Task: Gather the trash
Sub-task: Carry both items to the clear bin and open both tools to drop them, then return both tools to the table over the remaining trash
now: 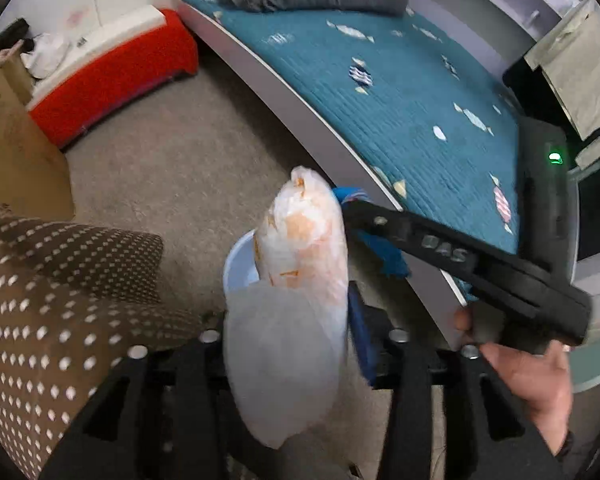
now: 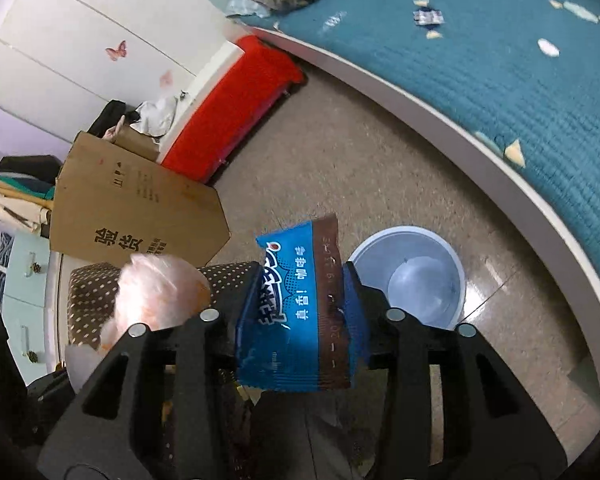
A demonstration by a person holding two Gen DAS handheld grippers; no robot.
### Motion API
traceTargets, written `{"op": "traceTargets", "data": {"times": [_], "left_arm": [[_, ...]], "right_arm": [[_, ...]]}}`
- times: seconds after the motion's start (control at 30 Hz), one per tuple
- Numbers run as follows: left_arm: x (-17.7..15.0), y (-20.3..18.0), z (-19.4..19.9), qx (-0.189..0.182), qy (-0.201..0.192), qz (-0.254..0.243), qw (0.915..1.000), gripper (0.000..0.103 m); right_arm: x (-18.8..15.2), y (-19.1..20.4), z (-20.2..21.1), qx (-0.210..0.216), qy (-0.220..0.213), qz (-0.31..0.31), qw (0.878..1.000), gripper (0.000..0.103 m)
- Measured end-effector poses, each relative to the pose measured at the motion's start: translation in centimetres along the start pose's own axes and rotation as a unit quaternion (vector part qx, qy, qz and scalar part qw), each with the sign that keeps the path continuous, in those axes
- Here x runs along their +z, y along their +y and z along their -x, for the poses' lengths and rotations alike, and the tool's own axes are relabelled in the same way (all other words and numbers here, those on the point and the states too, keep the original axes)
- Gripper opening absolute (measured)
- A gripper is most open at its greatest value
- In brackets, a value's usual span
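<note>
Both tongs are hanging over the speckled floor beside the teal-quilted bed. Left tongs are holding a white plastic bag above the pale blue bin; right tongs are gripping a blue snack wrapper just beside it.

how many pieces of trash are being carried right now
2. A translucent white plastic bag with orange print sits in the left tongs, above the pale blue round bin. A blue and brown snack wrapper sits in the right tongs. More may lie unseen.
</note>
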State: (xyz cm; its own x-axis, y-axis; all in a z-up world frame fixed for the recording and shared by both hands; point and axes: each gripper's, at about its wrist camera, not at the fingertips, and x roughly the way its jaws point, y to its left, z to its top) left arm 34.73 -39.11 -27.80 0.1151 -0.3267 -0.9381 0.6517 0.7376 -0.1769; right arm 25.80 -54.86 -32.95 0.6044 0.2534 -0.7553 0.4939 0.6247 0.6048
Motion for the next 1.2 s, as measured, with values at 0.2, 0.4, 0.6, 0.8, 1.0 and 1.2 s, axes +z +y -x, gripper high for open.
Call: {"op": "traceTargets", "data": {"times": [0.2, 0.4, 0.6, 0.8, 1.0, 1.2], "left_arm": [[-0.1, -0.9, 2.1, 0.049, -0.049, -0.017, 0.9974, 0.09], [-1.4, -0.6, 5.4, 0.066, -0.096, 0.002, 0.9932, 0.09], [-3.7, -0.7, 9.0, 0.081, -0.152, 0.013, 0.9849, 0.092], [-6.2, -1.2, 12.7, 0.098, -0.201, 0.019, 0.9744, 0.094], [-8.7, -0.7, 16.1, 0.105, -0.237, 0.03, 0.9653, 0.094], [-11.6, 0.4, 19.4, 0.119, -0.27, 0.038, 0.9548, 0.094]], "right_arm": [[-0.4, -2.2, -0.5, 0.003, 0.0, -0.042, 0.999, 0.084], [-1.9, -2.4, 1.6, -0.016, -0.018, -0.036, 0.999, 0.097], [-3.1, -0.7, 4.8, -0.021, -0.047, -0.014, 0.999, 0.097], [-4.3, 3.0, 9.2, -0.018, -0.089, 0.022, 0.996, 0.097], [-5.6, 7.7, 13.1, -0.003, -0.126, 0.076, 0.989, 0.097], [-7.5, 12.1, 15.9, 0.021, -0.148, 0.123, 0.981, 0.097]]}}
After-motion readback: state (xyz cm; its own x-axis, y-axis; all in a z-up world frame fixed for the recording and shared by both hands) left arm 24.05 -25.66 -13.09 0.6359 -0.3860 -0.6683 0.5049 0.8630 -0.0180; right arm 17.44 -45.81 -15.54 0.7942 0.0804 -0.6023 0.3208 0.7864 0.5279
